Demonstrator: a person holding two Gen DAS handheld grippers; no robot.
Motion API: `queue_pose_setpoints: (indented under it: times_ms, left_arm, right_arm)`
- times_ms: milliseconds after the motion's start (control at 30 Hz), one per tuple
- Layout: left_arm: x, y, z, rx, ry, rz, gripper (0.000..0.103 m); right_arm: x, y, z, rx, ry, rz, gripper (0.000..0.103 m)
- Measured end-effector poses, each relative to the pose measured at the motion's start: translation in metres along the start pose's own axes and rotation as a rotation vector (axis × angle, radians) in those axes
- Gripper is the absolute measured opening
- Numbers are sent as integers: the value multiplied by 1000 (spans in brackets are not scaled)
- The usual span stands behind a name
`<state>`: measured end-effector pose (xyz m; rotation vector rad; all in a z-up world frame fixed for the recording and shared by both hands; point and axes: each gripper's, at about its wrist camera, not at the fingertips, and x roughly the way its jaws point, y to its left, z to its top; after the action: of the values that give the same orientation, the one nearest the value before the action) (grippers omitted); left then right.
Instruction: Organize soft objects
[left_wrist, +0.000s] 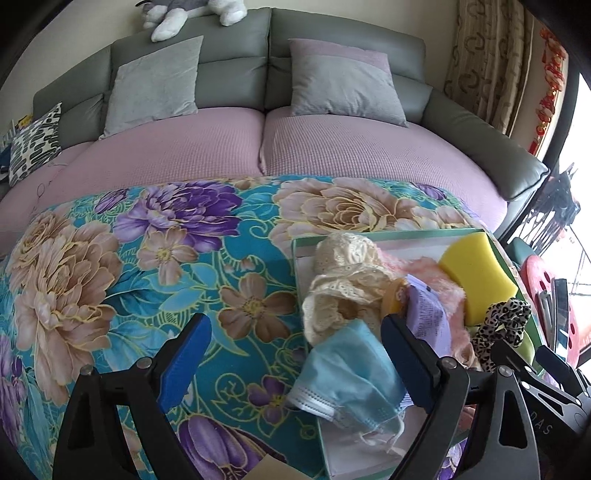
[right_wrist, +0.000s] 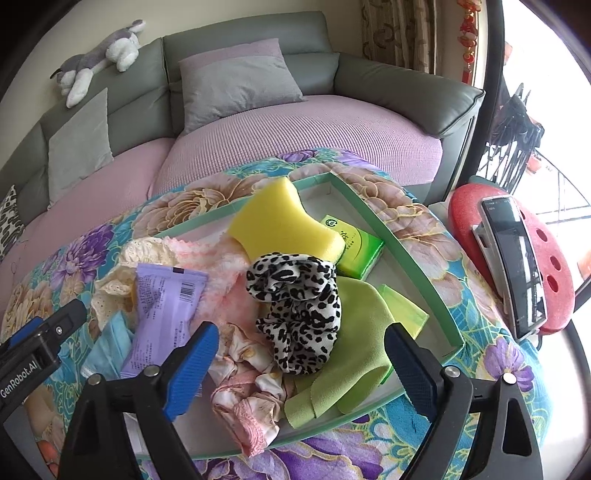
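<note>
tray (right_wrist: 424, 291) sitting on floral blanket (left_wrist: 147, 258), piled with leopard scrunchie (right_wrist: 299, 306) near its front edge, yellow sponge (right_wrist: 284, 225) toward its back edge, blue mask (left_wrist: 351, 373) hanging over its left edge | left gripper (left_wrist: 295, 358) hovering agape, empty | right gripper (right_wrist: 301, 369) hovering agape, empty

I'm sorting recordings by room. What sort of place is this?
Most likely a home living room. A grey sofa with throw cushions fills the background, a plush toy lies along its back, and patterned curtains hang beside a bright window.
</note>
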<state>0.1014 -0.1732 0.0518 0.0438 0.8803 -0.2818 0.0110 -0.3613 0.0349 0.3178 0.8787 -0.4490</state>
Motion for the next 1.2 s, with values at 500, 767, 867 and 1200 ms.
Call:
queue_pose_setpoints:
  times_ms: [500,767,867,1200]
  left_arm:
    - [-14,29,-20,-53,-8,43,93]
    - [-24,39,-32,-48,-14,55,93]
    - [-29,44,-37,-51,-21,65,93]
    - [-36,54,-51,-34,-9,112,93]
  right_arm:
    - [-20,24,-6,-71,-32,-5,93]
    - [-37,36,-14,-91,-59,20,93]
    - [-41,39,-19,-102,-56,26,93]
    - [-42,53,-40,-160,-16,38,93]
